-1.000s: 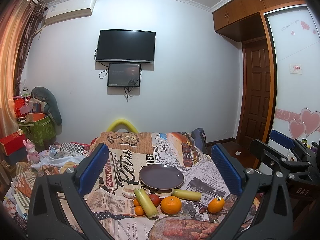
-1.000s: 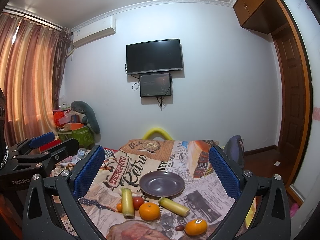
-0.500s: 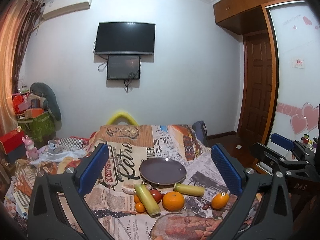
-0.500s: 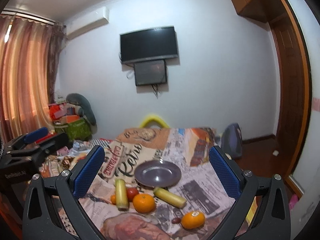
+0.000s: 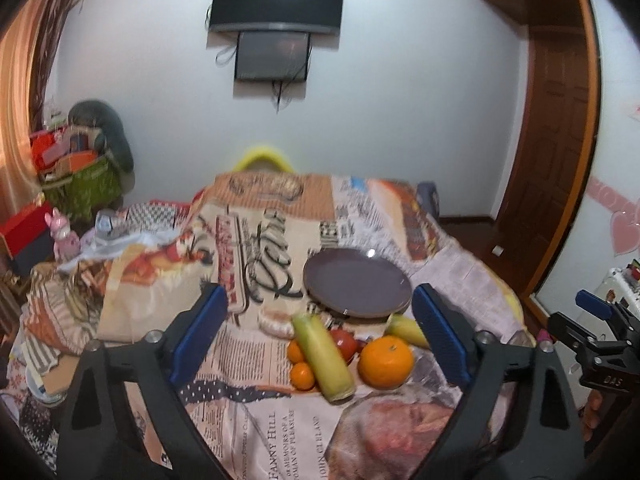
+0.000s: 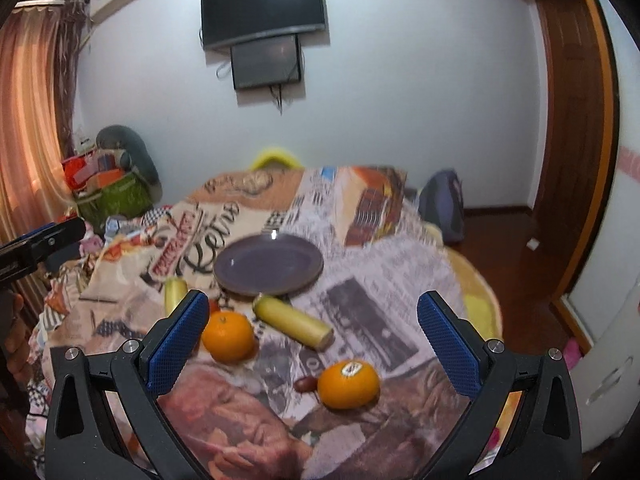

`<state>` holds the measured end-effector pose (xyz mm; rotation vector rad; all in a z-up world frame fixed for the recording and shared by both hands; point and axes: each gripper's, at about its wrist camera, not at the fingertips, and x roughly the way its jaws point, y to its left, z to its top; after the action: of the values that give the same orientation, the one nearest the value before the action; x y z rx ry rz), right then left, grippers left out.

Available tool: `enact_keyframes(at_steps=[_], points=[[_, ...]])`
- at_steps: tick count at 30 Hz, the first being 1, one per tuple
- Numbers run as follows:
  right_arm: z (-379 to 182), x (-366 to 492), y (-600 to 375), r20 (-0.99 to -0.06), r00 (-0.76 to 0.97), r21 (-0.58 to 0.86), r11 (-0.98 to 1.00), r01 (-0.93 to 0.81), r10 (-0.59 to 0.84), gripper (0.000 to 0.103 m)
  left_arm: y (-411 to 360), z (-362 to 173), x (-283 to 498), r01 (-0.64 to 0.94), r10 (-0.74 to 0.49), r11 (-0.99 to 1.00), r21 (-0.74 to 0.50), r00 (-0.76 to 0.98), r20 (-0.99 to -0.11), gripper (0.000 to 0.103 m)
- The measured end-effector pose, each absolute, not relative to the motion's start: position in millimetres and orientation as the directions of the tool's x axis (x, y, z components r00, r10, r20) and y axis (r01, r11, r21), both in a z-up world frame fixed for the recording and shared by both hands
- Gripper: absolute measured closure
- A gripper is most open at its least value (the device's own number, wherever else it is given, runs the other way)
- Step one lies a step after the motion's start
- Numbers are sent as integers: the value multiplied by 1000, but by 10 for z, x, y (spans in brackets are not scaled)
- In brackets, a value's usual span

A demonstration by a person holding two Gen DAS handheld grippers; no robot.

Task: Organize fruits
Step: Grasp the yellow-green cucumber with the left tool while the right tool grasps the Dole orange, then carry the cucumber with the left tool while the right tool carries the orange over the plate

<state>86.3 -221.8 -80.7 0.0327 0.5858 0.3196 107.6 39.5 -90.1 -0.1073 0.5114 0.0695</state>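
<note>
An empty dark plate point(image 5: 357, 289) point(image 6: 268, 265) lies on the newspaper-print tablecloth point(image 5: 256, 408). In front of it lie a big orange point(image 5: 385, 361) point(image 6: 228, 336), two corn cobs point(image 5: 322, 357) point(image 6: 293, 322), a tomato point(image 5: 343, 342), two small oranges point(image 5: 302, 375) and a stickered orange point(image 6: 348, 383) beside a small dark fruit point(image 6: 305, 384). My left gripper point(image 5: 320, 340) is open and empty above the fruit. My right gripper point(image 6: 314, 340) is open and empty, above the cob and the stickered orange.
A pale bun-like item point(image 5: 275, 319) lies left of the fruit. Cluttered cloths and a pink toy point(image 5: 64, 236) are at the left. A green bag point(image 5: 82, 188) and a wooden door point(image 5: 556, 132) stand beyond the table.
Both grippers have moved forward and tilted down toward the table; the fruit and plate appear larger and closer. Both stay open.
</note>
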Motion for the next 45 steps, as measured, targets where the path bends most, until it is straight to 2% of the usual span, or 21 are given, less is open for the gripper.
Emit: enact_keyframes(at_steps=[5,9,13,17,22,24,30,33,37,45], points=[[-1063,985,-2266,-610,737,106,952,-289,291,8,478,-1232,1307,-102,27,990,-95,809,-587,25],[-1303,1070,-2319,-676,674,129,948,-290,298,19,509,-1470,1448,-95,-1,990,-109,752,-659,34],[-1502,1135,-2345,-718,627,141,946,-294,302,21,491,-1690,1575,-78,-41,988,-133,693,-720,42],[-1648,1219,-2342,-748,590,154,943,-294,306,21,442,-1877,1688,-66,-55,990,-128,649,-759,43],[-1772,1287,-2364,-762,567,181,943,-281,315,23,416,-2000,1829,-62,-61,990,-126,622,-780,45],[-1828,1329,-2370,-771,542,206,936,-285,335,29,410,-2023,1888,-61,-60,990,-124,619,-783,48],[-1936,1399,-2360,-786,509,228,930,-287,350,31,410,-2146,2079,-71,-64,989,-132,599,-798,58],[-1987,1447,-2363,-796,500,223,933,-281,341,39,406,-2182,2122,-77,-63,988,-136,601,-797,58],[-2003,1492,-2412,-783,497,269,925,-270,373,40,408,-2212,2193,-77,-60,988,-132,599,-799,59],[-1980,1500,-2417,-783,497,270,924,-270,374,41,446,-2261,2276,-90,-80,983,-162,583,-808,61]])
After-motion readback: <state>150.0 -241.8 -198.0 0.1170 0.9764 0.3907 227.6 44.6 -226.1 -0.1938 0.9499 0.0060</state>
